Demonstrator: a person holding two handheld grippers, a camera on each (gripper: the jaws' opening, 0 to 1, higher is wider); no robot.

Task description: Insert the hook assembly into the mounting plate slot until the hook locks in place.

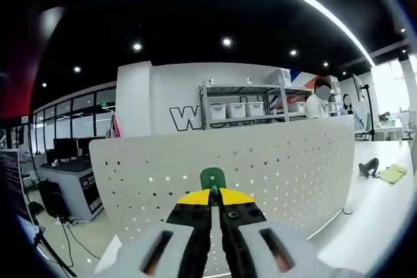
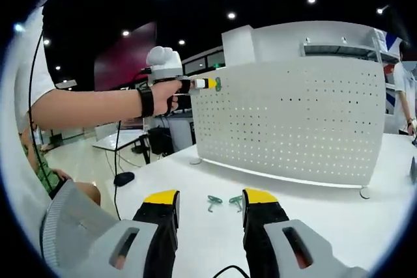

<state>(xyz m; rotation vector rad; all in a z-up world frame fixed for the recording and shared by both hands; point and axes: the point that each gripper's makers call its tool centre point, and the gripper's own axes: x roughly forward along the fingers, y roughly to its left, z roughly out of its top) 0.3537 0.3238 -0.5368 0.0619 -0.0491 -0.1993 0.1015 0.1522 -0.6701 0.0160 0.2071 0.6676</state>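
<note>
The left tool (image 1: 214, 194) is clenched on a small green hook (image 1: 212, 178), its yellow-tipped jaws pressed together with the hook's rounded end poking out ahead of them. It holds the hook up against the white pegboard panel (image 1: 273, 154), which stands upright on the white table (image 1: 384, 193); the grip by the hook's tail leaves the working end free to meet one of the panel's holes. In the right gripper view the same tool (image 2: 207, 83) shows at the panel's (image 2: 293, 118) upper left corner, held in a person's hand (image 2: 166, 92), with the hook (image 2: 217, 83) right at the panel's edge; whether it is already seated in a hole cannot be told. The right tool (image 2: 210, 206) is released, its jaws standing apart and low over the table (image 2: 195, 180), empty. Just beyond its tips lie two more green hooks (image 2: 225, 202), flat on the table in front of the panel, likely kept there within easy reach for the next pick. Judging by this, the insertion is in hand but the lock is not confirmed.
</note>
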